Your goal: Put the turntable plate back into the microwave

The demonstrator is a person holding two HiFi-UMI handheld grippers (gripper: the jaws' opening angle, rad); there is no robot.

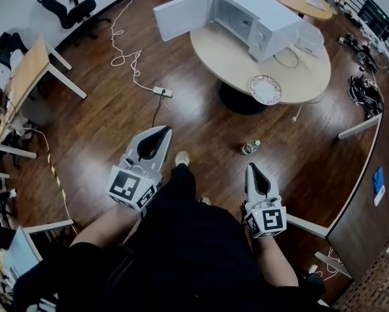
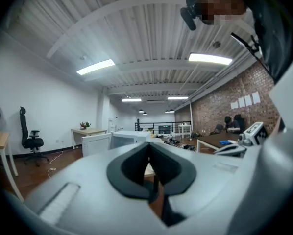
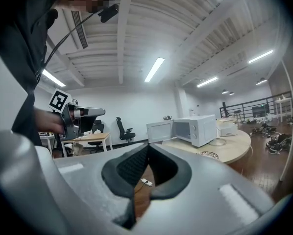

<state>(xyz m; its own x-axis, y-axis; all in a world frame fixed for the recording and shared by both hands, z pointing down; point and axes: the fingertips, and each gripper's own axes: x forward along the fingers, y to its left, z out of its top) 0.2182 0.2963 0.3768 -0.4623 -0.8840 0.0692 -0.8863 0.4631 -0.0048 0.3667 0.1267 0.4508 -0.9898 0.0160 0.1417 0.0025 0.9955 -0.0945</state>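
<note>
Walking up comes first: my left gripper (image 1: 162, 132) and right gripper (image 1: 253, 169) are both closed on nothing, well apart from the turntable plate (image 1: 265, 89), which lies at the table (image 1: 227, 60) edge, seemingly overhanging. I'd pinch that rim level, then slide it into the open microwave (image 1: 259, 18).

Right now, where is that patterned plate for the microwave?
In the head view, the plate lies right of centre, on the near edge of the round table, just in front of the open microwave.
</note>
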